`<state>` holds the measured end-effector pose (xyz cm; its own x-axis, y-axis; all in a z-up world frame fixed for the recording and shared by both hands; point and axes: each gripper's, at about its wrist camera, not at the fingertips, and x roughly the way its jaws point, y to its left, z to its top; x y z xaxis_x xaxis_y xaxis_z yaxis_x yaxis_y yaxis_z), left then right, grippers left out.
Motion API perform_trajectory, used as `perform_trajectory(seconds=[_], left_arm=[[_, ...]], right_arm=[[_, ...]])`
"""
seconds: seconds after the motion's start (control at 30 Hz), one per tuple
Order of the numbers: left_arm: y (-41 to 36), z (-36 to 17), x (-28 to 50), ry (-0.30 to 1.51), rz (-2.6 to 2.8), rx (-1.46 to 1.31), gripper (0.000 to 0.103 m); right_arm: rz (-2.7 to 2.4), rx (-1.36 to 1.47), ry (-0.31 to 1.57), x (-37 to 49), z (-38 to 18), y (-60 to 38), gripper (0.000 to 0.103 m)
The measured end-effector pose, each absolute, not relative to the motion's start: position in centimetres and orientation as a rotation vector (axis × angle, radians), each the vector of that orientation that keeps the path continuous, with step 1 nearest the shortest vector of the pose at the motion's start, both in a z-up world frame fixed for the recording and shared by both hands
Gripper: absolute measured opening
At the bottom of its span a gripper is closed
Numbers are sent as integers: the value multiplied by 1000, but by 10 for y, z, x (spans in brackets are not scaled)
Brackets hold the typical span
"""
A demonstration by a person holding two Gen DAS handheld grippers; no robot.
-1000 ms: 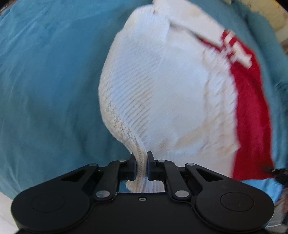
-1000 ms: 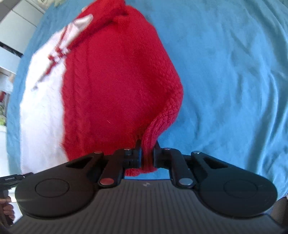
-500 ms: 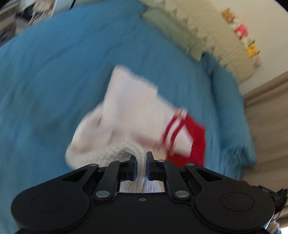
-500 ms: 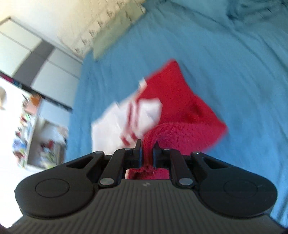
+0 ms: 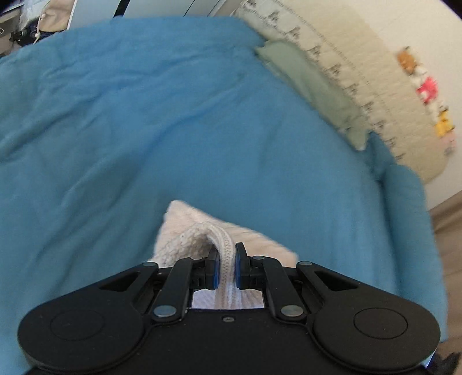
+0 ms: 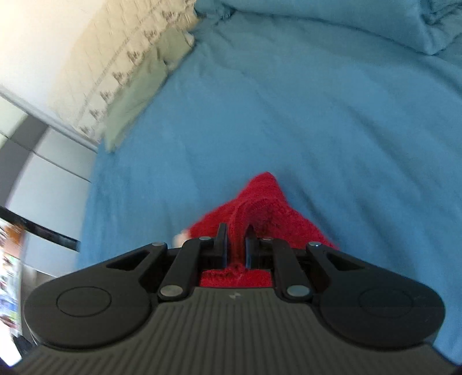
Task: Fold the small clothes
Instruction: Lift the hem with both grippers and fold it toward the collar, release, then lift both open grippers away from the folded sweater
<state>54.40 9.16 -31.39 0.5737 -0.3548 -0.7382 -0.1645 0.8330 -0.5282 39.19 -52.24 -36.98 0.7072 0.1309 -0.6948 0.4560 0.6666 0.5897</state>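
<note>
A small knit sweater, half white and half red, lies on a blue bedspread (image 5: 173, 129). My left gripper (image 5: 226, 251) is shut on the ribbed white edge of the sweater (image 5: 184, 228), low over the bed. My right gripper (image 6: 237, 233) is shut on the red edge of the sweater (image 6: 265, 199). Only a small folded corner of each half shows ahead of the fingers; the rest of the sweater is hidden under the grippers.
A pale green cloth (image 5: 311, 86) and a cream patterned bumper (image 5: 361, 66) run along the bed's far edge by the wall. Blue pillows (image 6: 375, 26) lie at the far right. White cabinets (image 6: 43, 161) stand at the left.
Both grippers have carried their sweater edges forward and down over the garment. The wide spread of white and red knit seen earlier is now mostly out of sight beneath the grippers.
</note>
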Motion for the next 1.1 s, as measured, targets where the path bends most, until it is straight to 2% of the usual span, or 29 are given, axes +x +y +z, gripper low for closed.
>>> perform_trajectory(seconds=[0.13,0.33,0.43,0.47,0.5,0.53,0.57,0.6,0.63,0.73,0.83,1.0,1.1], left_arm=[[101,-323,548,956,-96,-662,10],[101,-318,562,960,-132,-609,11],[97,-326,571,1009,-140,-580,17],[96,-326,571,1013,-148,-570,29],[95,-324,569,1004,-169,-565,50],[91,-319,566,984,-196,-554,63],[87,-312,563,966,-207,-527,83],[81,-303,558,940,-207,-480,96],[74,-292,551,904,-199,-415,99],[46,-260,527,814,-241,-206,103],[10,-255,512,808,-359,-34,103],[-34,-296,524,847,-405,223,103],[-28,-321,548,871,-346,245,103]], right_arm=[[-187,837,774,403,-387,-527,26],[-180,873,731,405,-385,-535,26],[-195,799,789,416,-393,-530,27],[-199,768,797,423,-394,-525,31],[-191,727,801,424,-391,-520,35],[-175,690,800,429,-386,-513,52],[-154,649,797,429,-380,-506,76],[-143,590,789,429,-373,-497,90],[-157,498,771,428,-360,-484,103],[-140,272,676,417,-328,-450,103],[-74,137,655,414,-317,-421,103],[-31,-34,772,433,-356,-395,103],[-72,-80,818,451,-388,-401,103]])
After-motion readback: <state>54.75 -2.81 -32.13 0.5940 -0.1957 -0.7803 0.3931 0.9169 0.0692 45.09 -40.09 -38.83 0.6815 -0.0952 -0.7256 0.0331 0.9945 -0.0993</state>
